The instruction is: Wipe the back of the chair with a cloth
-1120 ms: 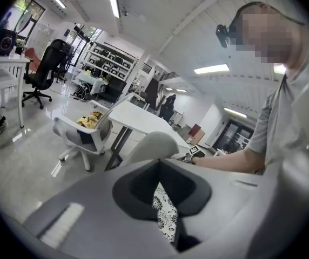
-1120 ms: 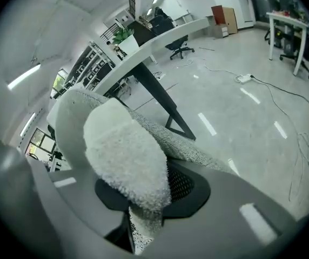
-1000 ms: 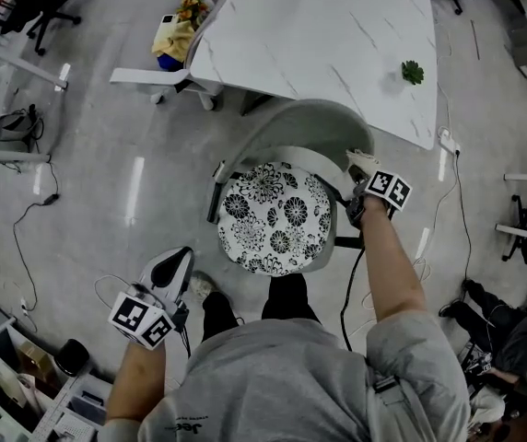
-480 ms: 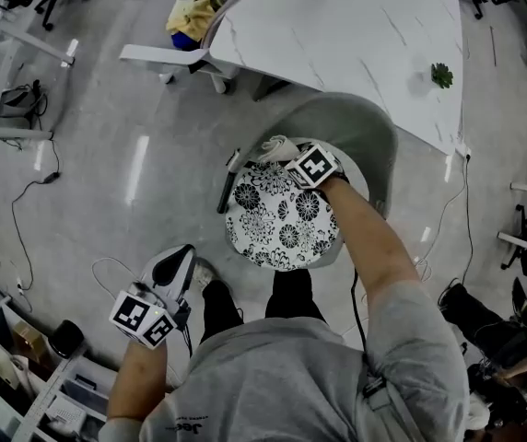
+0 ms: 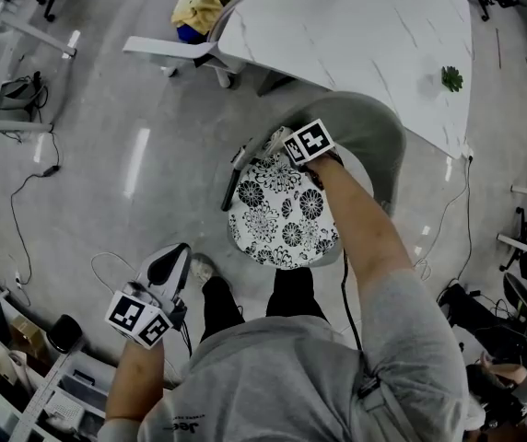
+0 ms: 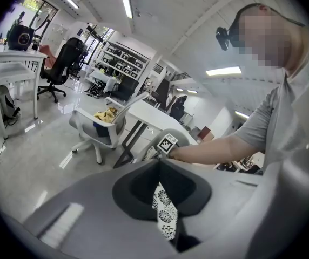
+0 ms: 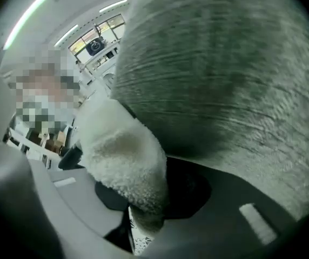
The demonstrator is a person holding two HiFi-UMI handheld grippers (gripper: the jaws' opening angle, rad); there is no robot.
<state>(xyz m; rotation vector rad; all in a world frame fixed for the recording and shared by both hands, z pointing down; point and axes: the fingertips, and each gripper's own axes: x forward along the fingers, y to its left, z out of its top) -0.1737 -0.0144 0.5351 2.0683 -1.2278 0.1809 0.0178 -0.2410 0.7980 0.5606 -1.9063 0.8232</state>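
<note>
The right gripper [image 5: 280, 145] pinches a fluffy white cloth [image 7: 122, 161] beside the curved, fuzzy grey chair back [image 7: 224, 80]; the left gripper [image 5: 177, 253] has its jaws almost together, empty

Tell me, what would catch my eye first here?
The black-and-white flowered seat cushion stands out at the middle of the head view. At its far edge the right gripper clamps a fluffy white cloth close to the grey chair back; the left gripper hangs shut, low at left.
</note>
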